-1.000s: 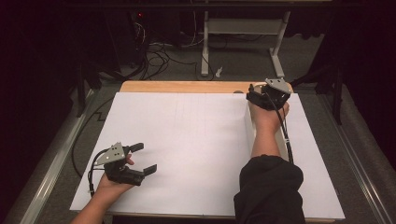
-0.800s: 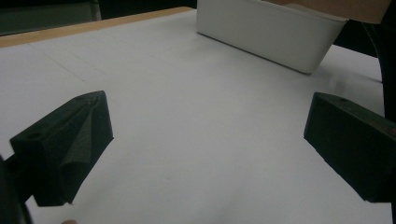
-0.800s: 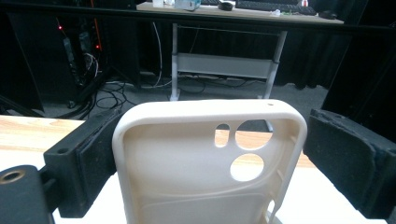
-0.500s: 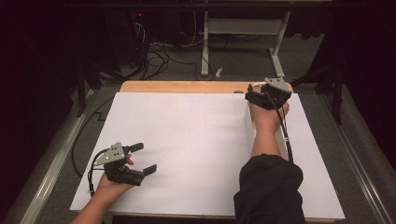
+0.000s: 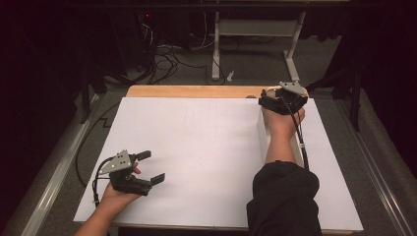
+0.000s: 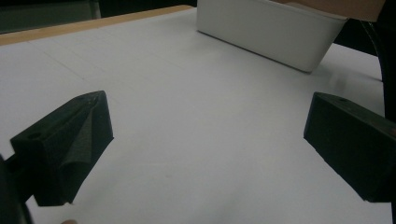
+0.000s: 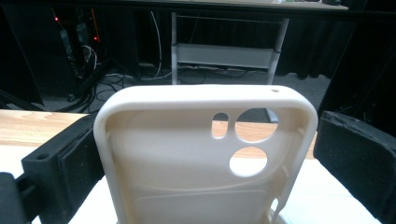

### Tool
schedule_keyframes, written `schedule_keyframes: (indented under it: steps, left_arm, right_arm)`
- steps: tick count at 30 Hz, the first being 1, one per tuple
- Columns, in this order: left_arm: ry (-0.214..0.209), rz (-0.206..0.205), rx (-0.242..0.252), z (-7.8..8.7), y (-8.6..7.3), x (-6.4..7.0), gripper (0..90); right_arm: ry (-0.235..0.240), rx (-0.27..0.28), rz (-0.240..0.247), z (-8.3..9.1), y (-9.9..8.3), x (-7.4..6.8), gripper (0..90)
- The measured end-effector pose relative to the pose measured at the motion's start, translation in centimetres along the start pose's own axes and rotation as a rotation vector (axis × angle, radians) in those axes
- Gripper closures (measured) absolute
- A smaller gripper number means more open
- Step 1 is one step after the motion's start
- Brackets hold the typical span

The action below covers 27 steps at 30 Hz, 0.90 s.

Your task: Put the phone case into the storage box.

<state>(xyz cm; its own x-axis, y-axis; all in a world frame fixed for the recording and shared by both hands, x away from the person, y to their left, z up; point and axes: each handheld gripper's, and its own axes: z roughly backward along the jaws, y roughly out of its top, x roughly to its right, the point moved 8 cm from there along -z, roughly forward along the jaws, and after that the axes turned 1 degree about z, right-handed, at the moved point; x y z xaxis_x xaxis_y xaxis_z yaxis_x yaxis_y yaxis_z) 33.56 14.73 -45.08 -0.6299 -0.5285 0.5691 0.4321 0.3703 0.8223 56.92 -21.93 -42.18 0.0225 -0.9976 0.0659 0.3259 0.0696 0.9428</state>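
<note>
Table [image 5: 196,91]: pale wooden top, bare wood showing as a strip along the far edge. A large white sheet [image 5: 196,147] lies flat on it and covers nearly the whole surface, reaching close to the near edge and both sides. On the sheet, at its right far part, stands a long white bin [image 6: 266,30], rectangular with rounded corners, running from near to far. Faint pencil-like lines cross the sheet's far portion.
</note>
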Motion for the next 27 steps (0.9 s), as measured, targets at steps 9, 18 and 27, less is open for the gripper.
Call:
schedule_keyframes:
  steps: [9,18,27]
  left_arm:
    - [-0.001,0.0,-0.003,-0.01,-0.03,-0.05,2.3]
    - [-0.003,-0.002,-0.008,-0.01,-0.11,0.02,2.4]
    - [-0.004,0.0,-0.013,-0.06,-0.2,0.04,2.4]
  right_arm:
    - [0.012,0.001,0.0,-0.02,-0.02,-0.17,0.0]
    - [0.023,0.015,0.003,0.33,0.51,-0.01,0.1]
    - [0.034,0.023,-0.002,0.51,0.76,-0.2,0.1]
